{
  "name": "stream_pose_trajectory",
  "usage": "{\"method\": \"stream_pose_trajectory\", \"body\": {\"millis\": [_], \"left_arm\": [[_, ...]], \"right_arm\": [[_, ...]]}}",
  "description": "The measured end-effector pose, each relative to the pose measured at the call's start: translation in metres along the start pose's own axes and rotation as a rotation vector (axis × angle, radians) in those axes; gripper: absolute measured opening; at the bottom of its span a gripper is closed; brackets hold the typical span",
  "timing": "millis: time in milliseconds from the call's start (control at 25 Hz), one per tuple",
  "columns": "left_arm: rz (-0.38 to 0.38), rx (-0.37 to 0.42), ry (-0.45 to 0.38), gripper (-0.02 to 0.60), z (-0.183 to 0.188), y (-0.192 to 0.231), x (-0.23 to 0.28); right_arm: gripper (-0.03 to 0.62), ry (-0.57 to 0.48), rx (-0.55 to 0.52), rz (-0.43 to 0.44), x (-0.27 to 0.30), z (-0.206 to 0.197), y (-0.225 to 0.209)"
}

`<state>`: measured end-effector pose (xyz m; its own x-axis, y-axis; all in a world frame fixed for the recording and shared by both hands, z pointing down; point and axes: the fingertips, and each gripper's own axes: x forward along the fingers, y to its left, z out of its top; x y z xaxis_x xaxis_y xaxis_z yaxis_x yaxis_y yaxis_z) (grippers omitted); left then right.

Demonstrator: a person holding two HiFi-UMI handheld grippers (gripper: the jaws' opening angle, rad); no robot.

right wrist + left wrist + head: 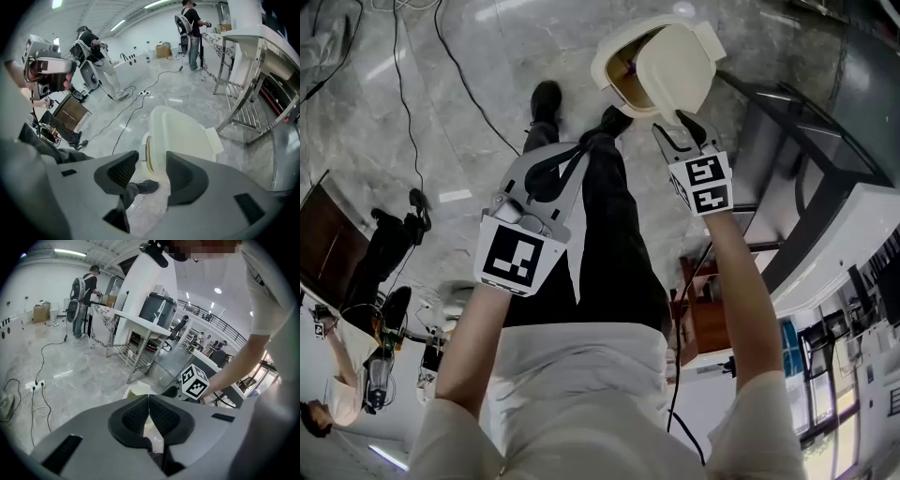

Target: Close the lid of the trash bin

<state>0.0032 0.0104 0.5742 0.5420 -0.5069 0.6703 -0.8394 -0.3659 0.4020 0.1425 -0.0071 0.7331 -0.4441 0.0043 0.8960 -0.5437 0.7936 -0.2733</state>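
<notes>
The cream trash bin [617,67] stands on the floor ahead of my feet, its lid [675,70] swung up and tilted over the opening. My right gripper [680,129] is open just below the lid's near edge. In the right gripper view the lid [180,136] rises beyond the open right gripper [151,159], with the bin rim [144,152] behind its left side; nothing is pinched. My left gripper [546,178] hangs shut over my leg, left of the bin. In its own view the left gripper [148,399] has its pads together, with the bin [136,391] beyond.
Cables [403,84] trail over the grey marble floor. A steel table and rack [806,159] stand right of the bin. My shoe [546,98] is beside the bin. Other people stand at tables [84,301] farther off.
</notes>
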Motion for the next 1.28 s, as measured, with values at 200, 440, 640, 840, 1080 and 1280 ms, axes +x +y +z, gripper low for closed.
{"method": "stream_pose_trajectory", "body": {"millis": [200, 440, 640, 840, 1080, 1280], "left_arm": [[-0.015, 0.006, 0.022, 0.017, -0.018, 0.002, 0.002], [-0.022, 0.004, 0.040, 0.017, -0.035, 0.010, 0.001], [-0.018, -0.004, 0.046, 0.017, -0.047, 0.017, 0.003], [-0.028, -0.011, 0.064, 0.018, -0.058, 0.018, 0.008], [-0.037, -0.016, 0.073, 0.017, -0.068, 0.018, 0.016], [-0.046, -0.020, 0.081, 0.017, -0.074, 0.016, 0.022]], "right_arm": [[0.204, 0.016, 0.018, 0.000, 0.021, -0.011, 0.015], [0.204, 0.049, 0.037, -0.012, 0.051, -0.025, 0.025], [0.202, 0.072, 0.065, -0.024, 0.079, -0.034, 0.028], [0.204, 0.089, 0.095, -0.028, 0.096, -0.044, 0.030], [0.204, 0.095, 0.092, -0.026, 0.109, -0.047, 0.031], [0.207, 0.098, 0.113, -0.014, 0.119, -0.048, 0.035]]}}
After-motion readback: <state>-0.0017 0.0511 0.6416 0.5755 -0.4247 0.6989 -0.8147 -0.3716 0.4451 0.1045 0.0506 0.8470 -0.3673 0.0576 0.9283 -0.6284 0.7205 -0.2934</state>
